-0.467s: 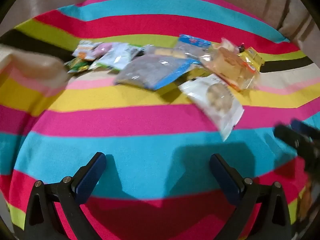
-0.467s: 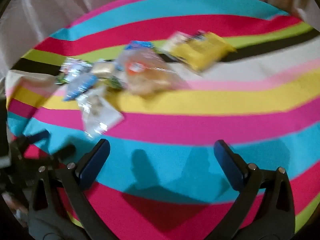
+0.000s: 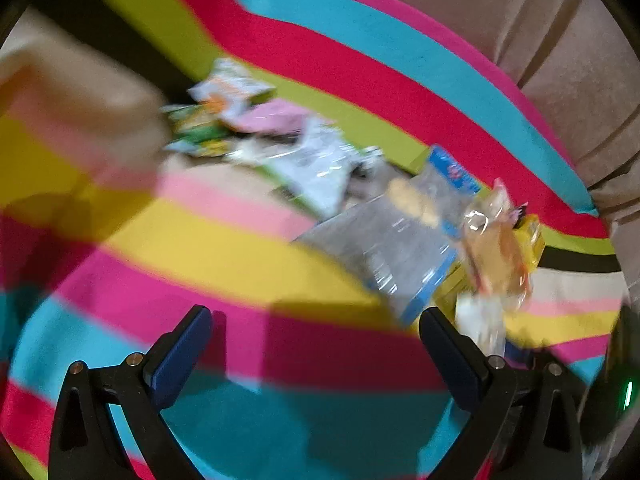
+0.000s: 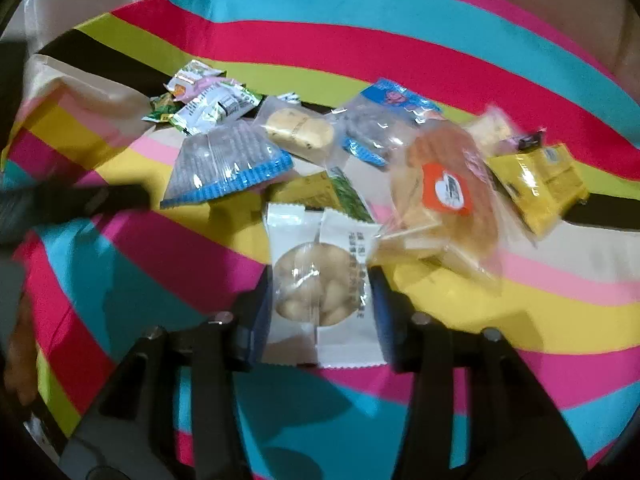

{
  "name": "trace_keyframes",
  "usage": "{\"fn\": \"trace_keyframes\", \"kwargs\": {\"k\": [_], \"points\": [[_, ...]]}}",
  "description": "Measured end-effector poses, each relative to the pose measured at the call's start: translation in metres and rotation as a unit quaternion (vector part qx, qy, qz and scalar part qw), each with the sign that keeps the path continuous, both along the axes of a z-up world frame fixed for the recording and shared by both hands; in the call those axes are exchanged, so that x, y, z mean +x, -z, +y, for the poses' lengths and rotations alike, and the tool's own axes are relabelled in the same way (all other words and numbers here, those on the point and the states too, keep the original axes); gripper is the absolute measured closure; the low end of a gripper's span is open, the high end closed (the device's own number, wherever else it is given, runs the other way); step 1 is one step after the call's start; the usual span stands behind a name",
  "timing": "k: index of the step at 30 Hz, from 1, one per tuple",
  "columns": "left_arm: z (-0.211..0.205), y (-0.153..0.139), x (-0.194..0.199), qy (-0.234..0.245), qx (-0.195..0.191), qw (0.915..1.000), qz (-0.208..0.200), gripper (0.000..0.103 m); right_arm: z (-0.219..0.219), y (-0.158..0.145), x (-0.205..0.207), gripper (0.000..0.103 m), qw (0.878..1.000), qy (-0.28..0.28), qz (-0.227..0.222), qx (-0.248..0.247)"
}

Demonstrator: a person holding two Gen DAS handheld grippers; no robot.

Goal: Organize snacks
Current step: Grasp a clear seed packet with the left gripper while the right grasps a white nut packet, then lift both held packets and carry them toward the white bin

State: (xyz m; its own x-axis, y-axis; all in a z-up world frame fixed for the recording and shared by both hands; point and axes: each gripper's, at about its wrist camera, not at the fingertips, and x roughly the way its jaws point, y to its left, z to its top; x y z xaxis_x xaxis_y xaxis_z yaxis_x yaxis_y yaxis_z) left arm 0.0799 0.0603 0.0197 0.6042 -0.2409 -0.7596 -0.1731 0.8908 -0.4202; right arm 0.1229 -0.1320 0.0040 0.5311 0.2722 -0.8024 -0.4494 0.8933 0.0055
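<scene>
A heap of snack packets lies on a striped cloth point(image 4: 520, 320). In the right wrist view my right gripper point(image 4: 320, 304) has its jaws around a white packet of round biscuits point(image 4: 316, 280), one blue pad at each side edge. Behind it lie a clear blue-edged bag point(image 4: 228, 160), a biscuit packet point(image 4: 298, 130), an orange-labelled bread bag point(image 4: 444, 188) and a yellow packet point(image 4: 540, 184). In the blurred left wrist view my left gripper point(image 3: 316, 344) is open and empty above the cloth, left of the blue-edged bag point(image 3: 388, 248).
Small green and pink sachets point(image 4: 200, 96) lie at the heap's far left. A beige box-like shape point(image 4: 80, 108) stands left of them. Beige curtain folds point(image 3: 560, 60) hang behind the cloth. The left gripper's dark finger point(image 4: 80, 200) shows at the left of the right wrist view.
My right gripper has moved forward and left to the white biscuit packet and narrowed around it. My left gripper has swung and tilted, staying open.
</scene>
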Motion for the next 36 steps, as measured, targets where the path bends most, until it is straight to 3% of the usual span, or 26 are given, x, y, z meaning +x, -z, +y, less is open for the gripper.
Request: {"fn": "trace_keyframes", "kwargs": {"k": [3, 5, 7, 10, 11, 12, 14, 16, 18, 19, 20, 22, 24, 27, 30, 33, 35, 36], "points": [[-0.011, -0.007, 0.019, -0.011, -0.016, 0.9997, -0.017, 0.0, -0.023, -0.001, -0.011, 0.054, 1.0, 0.023, -0.011, -0.002], [-0.016, -0.011, 0.032, -0.051, -0.021, 0.9984, -0.015, 0.0, -0.043, -0.003, -0.029, 0.054, 0.999, 0.032, -0.015, 0.009], [-0.021, -0.007, 0.051, -0.092, 0.014, 0.9954, 0.019, 0.0, -0.057, -0.004, -0.04, 0.054, 0.999, 0.041, -0.012, 0.024], [-0.042, 0.007, 0.074, -0.101, 0.098, 0.9887, 0.05, 0.0, -0.066, -0.004, -0.05, 0.054, 0.998, 0.051, -0.008, 0.044], [-0.047, 0.006, 0.073, -0.09, 0.111, 0.9885, 0.049, 0.007, -0.068, -0.005, -0.056, 0.054, 0.998, 0.055, -0.008, 0.043], [-0.055, 0.006, 0.07, -0.072, 0.122, 0.9888, 0.047, 0.046, -0.071, -0.006, -0.063, 0.054, 0.997, 0.055, -0.009, 0.044], [-0.064, 0.0, 0.048, -0.051, 0.141, 0.9877, 0.044, 0.055, -0.066, -0.007, -0.065, 0.054, 0.997, 0.056, -0.001, 0.046], [-0.061, -0.003, 0.008, -0.04, 0.123, 0.991, 0.035, 0.063, -0.068, -0.008, -0.077, 0.054, 0.997, 0.061, 0.001, 0.054], [-0.048, -0.011, -0.036, -0.044, 0.12, 0.9919, 0.006, 0.063, -0.074, -0.01, -0.092, 0.054, 0.995, 0.073, 0.009, 0.074], [-0.043, -0.02, -0.081, -0.039, 0.116, 0.9924, -0.012, 0.063, -0.075, -0.008, -0.104, 0.054, 0.994, 0.076, 0.007, 0.073], [-0.038, -0.018, -0.092, -0.037, 0.117, 0.9919, -0.035, 0.063, -0.077, -0.011, -0.115, 0.054, 0.994, 0.077, 0.013, 0.073], [-0.045, -0.026, -0.139, -0.026, 0.131, 0.99, -0.045, 0.063, -0.079, -0.017, -0.132, 0.055, 0.994, 0.079, 0.008, 0.08], [-0.059, -0.025, -0.142, -0.014, 0.132, 0.9891, -0.064, 0.063, -0.082, -0.029, -0.152, 0.055, 0.992, 0.085, -0.021, 0.087], [-0.079, -0.069, -0.17, 0.005, 0.155, 0.9801, -0.124, 0.063, -0.092, -0.074, -0.19, 0.055, 0.986, 0.092, -0.077, 0.119], [-0.098, -0.143, -0.209, 0.016, 0.169, 0.9579, -0.232, 0.062, -0.101, -0.138, -0.236, 0.055, 0.971, 0.094, -0.174, 0.137], [-0.112, -0.192, -0.239, 0.021, 0.172, 0.9368, -0.304, 0.062, -0.111, -0.206, -0.296, 0.055, 0.943, 0.105, -0.284, 0.137], [-0.123, -0.227, -0.274, 0.025, 0.177, 0.9138, -0.365, 0.061, -0.119, -0.235, -0.333, 0.054, 0.923, 0.115, -0.341, 0.136], [-0.126, -0.238, -0.285, 0.028, 0.178, 0.9066, -0.382, 0.061, -0.122, -0.249, -0.352, 0.054, 0.914, 0.119, -0.366, 0.13]]}}
